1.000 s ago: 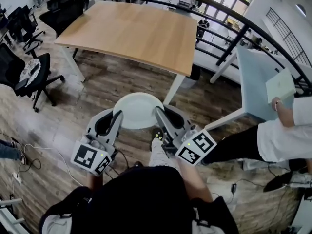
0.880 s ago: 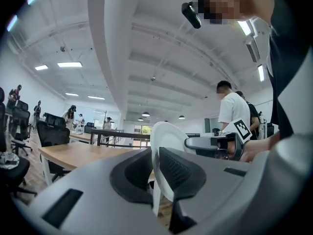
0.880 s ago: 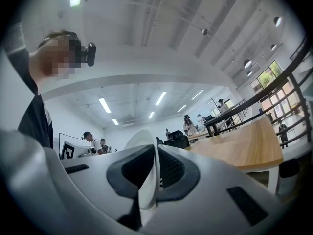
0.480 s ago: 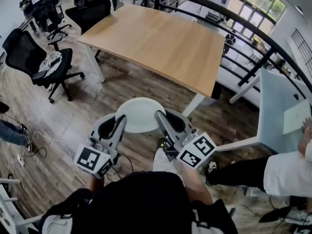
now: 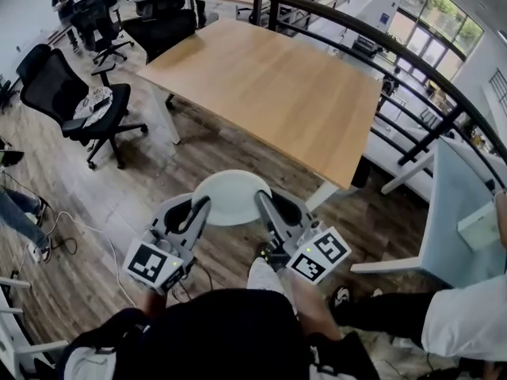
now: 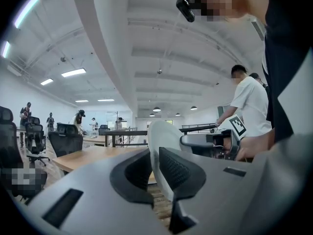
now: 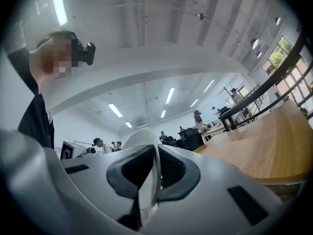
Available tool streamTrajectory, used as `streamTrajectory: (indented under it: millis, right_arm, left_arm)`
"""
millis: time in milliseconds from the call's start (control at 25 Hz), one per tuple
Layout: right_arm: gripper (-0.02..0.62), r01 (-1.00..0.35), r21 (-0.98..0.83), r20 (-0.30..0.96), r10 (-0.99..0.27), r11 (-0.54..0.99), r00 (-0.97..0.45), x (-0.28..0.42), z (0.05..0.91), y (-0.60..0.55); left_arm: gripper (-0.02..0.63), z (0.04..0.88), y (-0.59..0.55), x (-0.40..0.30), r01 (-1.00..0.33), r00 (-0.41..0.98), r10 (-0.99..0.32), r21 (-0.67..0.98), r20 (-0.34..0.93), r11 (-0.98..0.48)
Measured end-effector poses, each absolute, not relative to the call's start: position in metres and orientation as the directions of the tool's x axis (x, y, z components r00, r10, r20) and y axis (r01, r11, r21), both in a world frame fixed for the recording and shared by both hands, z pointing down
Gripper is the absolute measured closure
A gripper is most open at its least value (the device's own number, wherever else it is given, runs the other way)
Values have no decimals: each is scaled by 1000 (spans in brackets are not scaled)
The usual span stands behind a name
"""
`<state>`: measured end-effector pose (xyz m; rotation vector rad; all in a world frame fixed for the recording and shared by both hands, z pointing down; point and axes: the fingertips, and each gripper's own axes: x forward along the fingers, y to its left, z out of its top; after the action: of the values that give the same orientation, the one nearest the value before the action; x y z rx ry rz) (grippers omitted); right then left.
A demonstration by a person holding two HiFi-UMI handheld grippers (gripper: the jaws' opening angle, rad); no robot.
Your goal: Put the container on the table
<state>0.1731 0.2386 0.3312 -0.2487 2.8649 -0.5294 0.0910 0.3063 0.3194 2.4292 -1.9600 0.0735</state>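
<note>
The left gripper (image 6: 153, 163) clamps the white container (image 6: 162, 133) by its rim; behind the container stands the wooden table (image 6: 83, 156), beside it the right gripper (image 6: 208, 142).

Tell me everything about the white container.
The container is round, plain white, shallow and smooth, likely plastic. Nothing shows in it. It is held about level above the wood floor, short of the table. The left gripper and right gripper each pinch its thin rim, on opposite sides; nothing else touches it.
</note>
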Motion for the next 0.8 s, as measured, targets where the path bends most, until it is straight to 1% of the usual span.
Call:
streamTrajectory:
  millis: [520, 800]
  right_arm:
    - [569, -67, -349, -222, -152, 935, -963, 166, 315, 159]
    - [569, -38, -391, -263, -151, 920, -953, 167, 321, 101]
  left_arm:
    - [555, 304, 231, 88, -986, 151, -985, -54, 79, -156]
    - [557, 303, 174, 90, -982, 134, -984, -119, 117, -148]
